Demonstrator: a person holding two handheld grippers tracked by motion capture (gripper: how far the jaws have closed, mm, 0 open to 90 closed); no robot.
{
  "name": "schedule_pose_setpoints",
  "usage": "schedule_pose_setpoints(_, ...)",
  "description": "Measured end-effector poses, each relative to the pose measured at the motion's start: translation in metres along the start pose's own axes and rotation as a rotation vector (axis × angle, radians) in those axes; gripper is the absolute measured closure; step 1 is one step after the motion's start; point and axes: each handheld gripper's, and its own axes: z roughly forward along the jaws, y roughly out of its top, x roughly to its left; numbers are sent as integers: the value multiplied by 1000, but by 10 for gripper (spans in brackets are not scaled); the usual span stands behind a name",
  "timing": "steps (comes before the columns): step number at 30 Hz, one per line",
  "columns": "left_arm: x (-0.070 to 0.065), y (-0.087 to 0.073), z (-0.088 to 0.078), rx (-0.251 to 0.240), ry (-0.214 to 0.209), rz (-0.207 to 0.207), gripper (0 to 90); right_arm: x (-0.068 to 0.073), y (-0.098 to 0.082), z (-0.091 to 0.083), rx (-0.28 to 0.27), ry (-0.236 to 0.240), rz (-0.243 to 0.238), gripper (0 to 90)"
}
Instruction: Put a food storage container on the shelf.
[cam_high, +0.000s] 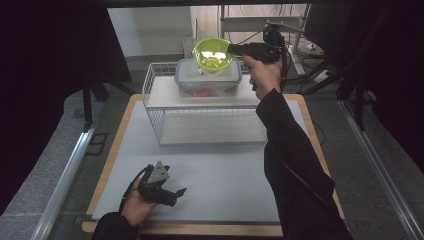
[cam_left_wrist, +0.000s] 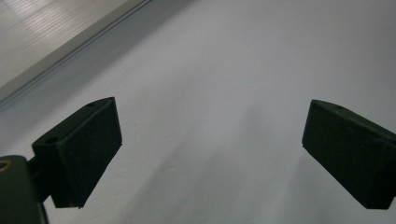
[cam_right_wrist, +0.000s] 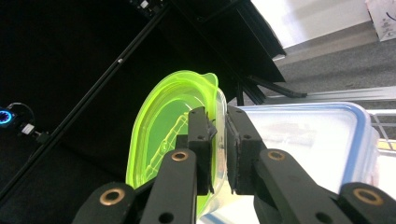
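I had the right claw pinched on the rim of the green bowl, one jaw inside the wall and one outside, as the right gripper view showed with the pads closed on the thin translucent edge. The bowl hung just above the lidded clear container, which sat on the upper shelf of the white wire rack at the far side of the counter. I could not tell whether its base touched the lid. I judged the bowl light, thin plastic: stiff enough to carry by the rim, yet glossy and likely to swivel or slip from a single-point pinch, so a deep bite on the wall suited it better than the lip alone. Something pale lay inside; I could not make out what. My left claw rested on the near counter, jaws wide apart and holding nothing
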Motion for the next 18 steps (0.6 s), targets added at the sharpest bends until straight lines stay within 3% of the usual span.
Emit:
schedule_pose_setpoints(7, 0, 0, 0, -2, -5, -1, 48, -3, 1, 18, 6, -17, 19, 814)
schedule_pose_setpoints(18, 0, -1, 0, -1, -8, -2, 48, 1, 1, 25, 4, -57, 1, 777)
